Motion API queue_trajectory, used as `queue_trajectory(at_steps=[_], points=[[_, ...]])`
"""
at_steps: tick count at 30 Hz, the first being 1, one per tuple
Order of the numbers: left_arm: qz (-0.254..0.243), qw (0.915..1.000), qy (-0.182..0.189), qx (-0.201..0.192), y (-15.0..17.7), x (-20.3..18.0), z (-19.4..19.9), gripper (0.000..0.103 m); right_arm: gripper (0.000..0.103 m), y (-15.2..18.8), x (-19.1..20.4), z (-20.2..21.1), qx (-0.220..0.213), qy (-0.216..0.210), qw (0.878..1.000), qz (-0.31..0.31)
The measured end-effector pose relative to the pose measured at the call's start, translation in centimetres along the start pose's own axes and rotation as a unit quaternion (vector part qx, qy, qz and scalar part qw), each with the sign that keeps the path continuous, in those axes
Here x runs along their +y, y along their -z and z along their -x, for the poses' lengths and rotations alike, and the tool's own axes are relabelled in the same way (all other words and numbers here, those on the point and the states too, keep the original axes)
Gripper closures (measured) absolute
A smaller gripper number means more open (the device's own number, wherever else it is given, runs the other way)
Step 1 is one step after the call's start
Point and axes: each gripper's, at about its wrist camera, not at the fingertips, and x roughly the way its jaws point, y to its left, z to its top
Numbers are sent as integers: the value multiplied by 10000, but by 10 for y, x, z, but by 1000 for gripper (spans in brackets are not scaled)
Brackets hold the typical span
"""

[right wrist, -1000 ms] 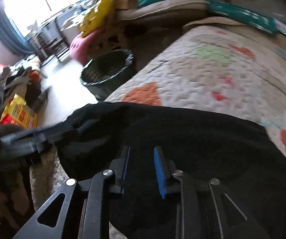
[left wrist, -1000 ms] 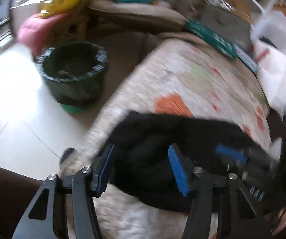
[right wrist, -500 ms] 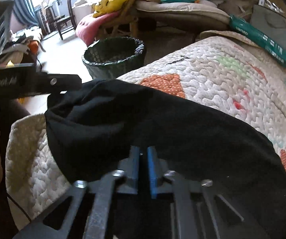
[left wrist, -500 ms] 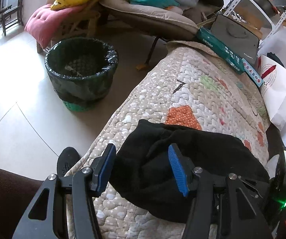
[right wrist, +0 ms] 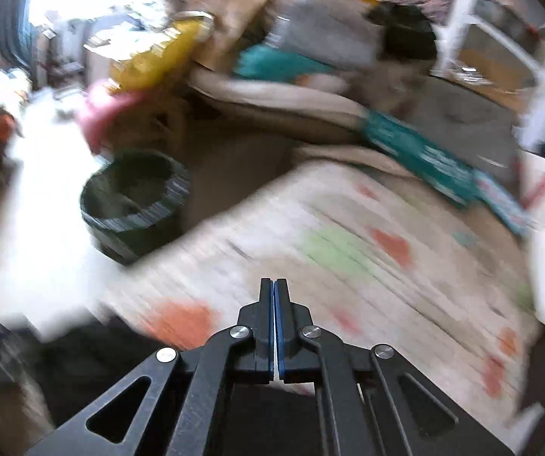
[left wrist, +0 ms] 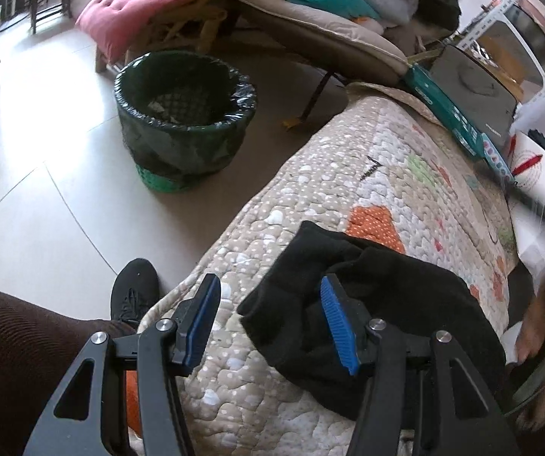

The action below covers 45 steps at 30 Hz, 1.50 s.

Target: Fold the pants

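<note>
The black pants (left wrist: 371,304) lie bunched in a folded heap on the quilted cover (left wrist: 310,205) near its front end. My left gripper (left wrist: 272,319) is open and empty, hovering just above the heap's left edge, its right finger over the cloth. In the blurred right wrist view my right gripper (right wrist: 274,319) is shut with nothing between its pads, raised above the quilt (right wrist: 348,250). A dark patch of the pants (right wrist: 94,357) shows at the lower left of that view.
A black-lined waste bin (left wrist: 185,117) stands on the tiled floor left of the quilt. A lounge chair (left wrist: 310,34) piled with cushions is behind it. Teal boxes (left wrist: 447,110) and a white bag (left wrist: 538,174) lie along the quilt's far side. My shoe (left wrist: 135,292) is by the quilt's edge.
My right gripper has let go of the pants, shut empty and swung up and away fast. The left gripper stayed open and shifted slightly left of the heap.
</note>
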Motion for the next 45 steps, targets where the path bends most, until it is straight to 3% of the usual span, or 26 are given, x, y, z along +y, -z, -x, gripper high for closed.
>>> queue_trajectory(at_steps=[3, 4, 5, 6, 7, 8, 9, 10, 12, 14, 15, 17, 21, 24, 25, 26, 30, 36, 40, 42, 43, 44, 45], points=[[147, 9999, -60, -55, -3, 9, 2, 49, 100, -59, 24, -25, 164, -1397, 9884, -579], [216, 9997, -56, -61, -4, 12, 3, 49, 96, -78, 30, -37, 247, -2001, 9760, -824], [274, 9996, -48, -50, -4, 16, 3, 49, 74, -95, 37, -54, 397, -2600, 9580, -1145], [334, 9994, -31, -32, -5, 19, 3, 48, 54, -108, 42, -70, 570, -2917, 9433, -1479], [402, 9992, -7, -10, -7, 22, 2, 48, 34, -116, 47, -82, 673, -2904, 9397, -1679], [443, 9990, 12, 9, -7, 23, 2, 48, 81, -127, 56, -96, 926, -2500, 9493, -1667], [475, 9989, 43, 23, -8, 24, 1, 49, 103, -134, 66, -105, 1155, -2301, 9558, -1420], [482, 9988, 65, 31, -8, 25, 1, 49, 101, -137, 74, -110, 1215, -2229, 9592, -1244], [523, 9985, 135, 108, -9, 26, -1, 49, 100, -138, 88, -105, 866, -1676, 9781, -874], [592, 9979, 201, 176, -8, 28, -2, 49, 98, -131, 85, -102, 720, -1537, 9820, -830], [608, 9977, 227, 186, -8, 28, -2, 49, 97, -126, 80, -103, 822, -1528, 9810, -874], [626, 9973, 326, 182, -6, 28, 0, 49, 97, -112, 67, -106, 1152, -1967, 9679, -1061], [702, 9956, 581, 203, 1, 26, 2, 45, 95, -73, 42, -101, 1614, -2381, 9514, -1102], [765, 9927, 896, 248, 7, 20, 1, 42, 74, -29, 27, -97, 2067, -2452, 9434, -844], [751, 9920, 973, 278, 9, 18, 1, 42, 58, -24, 28, -98, 2118, -2434, 9432, -788], [724, 9914, 1053, 290, 11, 14, 0, 42, 49, -12, 25, -97, 2166, -2409, 9433, -728], [493, 9935, 985, 281, 14, 2, -4, 40, 48, 12, 29, -94, 2253, -2606, 9369, -595], [595, 9917, 997, 546, 18, 0, -24, 37, 48, 23, 81, -108, 2594, -2909, 9204, 311], [626, 9914, 953, 646, 24, -4, -35, 29, 42, 26, 108, -120, 2723, -2731, 9190, 812], [566, 9924, 903, 612, 25, -8, -37, 28, 51, 25, 113, -116, 2680, -2659, 9204, 1021], [538, 9927, 889, 620, 25, -9, -38, 28, 71, 24, 114, -113, 2684, -2637, 9202, 1079], [506, 9926, 888, 652, 25, -10, -38, 29, 75, 25, 112, -112, 2708, -2636, 9197, 1065], [463, 9926, 898, 673, 24, -9, -37, 42, 76, 25, 110, -108, 2666, -2618, 9218, 1038]])
